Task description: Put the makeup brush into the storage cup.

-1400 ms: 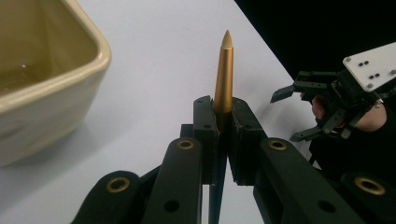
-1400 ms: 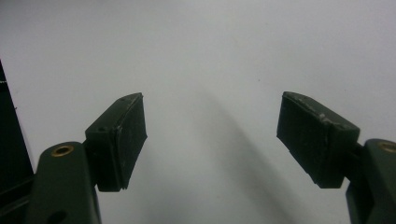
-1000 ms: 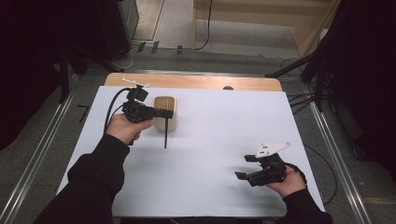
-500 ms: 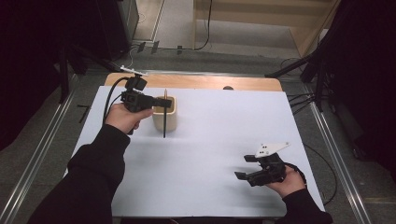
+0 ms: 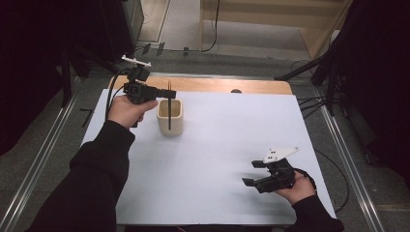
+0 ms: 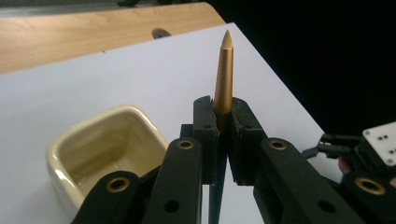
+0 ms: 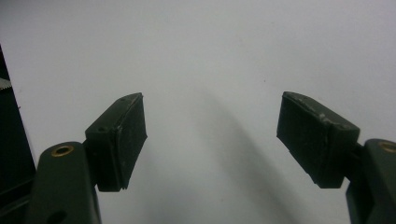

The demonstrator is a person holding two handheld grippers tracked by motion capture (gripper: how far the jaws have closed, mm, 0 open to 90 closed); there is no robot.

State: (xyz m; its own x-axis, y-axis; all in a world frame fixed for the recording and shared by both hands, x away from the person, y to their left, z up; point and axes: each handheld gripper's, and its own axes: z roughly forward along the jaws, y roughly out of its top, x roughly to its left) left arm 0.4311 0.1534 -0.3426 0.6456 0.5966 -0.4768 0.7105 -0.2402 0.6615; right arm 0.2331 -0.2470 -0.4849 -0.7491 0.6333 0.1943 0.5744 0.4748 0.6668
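Left gripper (image 6: pixel 223 135): my jaws clamped on pen (image 6: pixel 224 77), held upright above cup (image 5: pixel 169 116), lower end hanging near its mouth. Pickup done, I judge; drop into cup left. Right gripper (image 5: pixel 256 173): jaws wide, empty, resting on table (image 5: pixel 232 135).

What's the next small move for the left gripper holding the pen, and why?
Probably lower it straight down. The left gripper is shut on the pen, which stands upright over the cream cup with its lower end apparently not yet resting inside; the right gripper sits open, idle.
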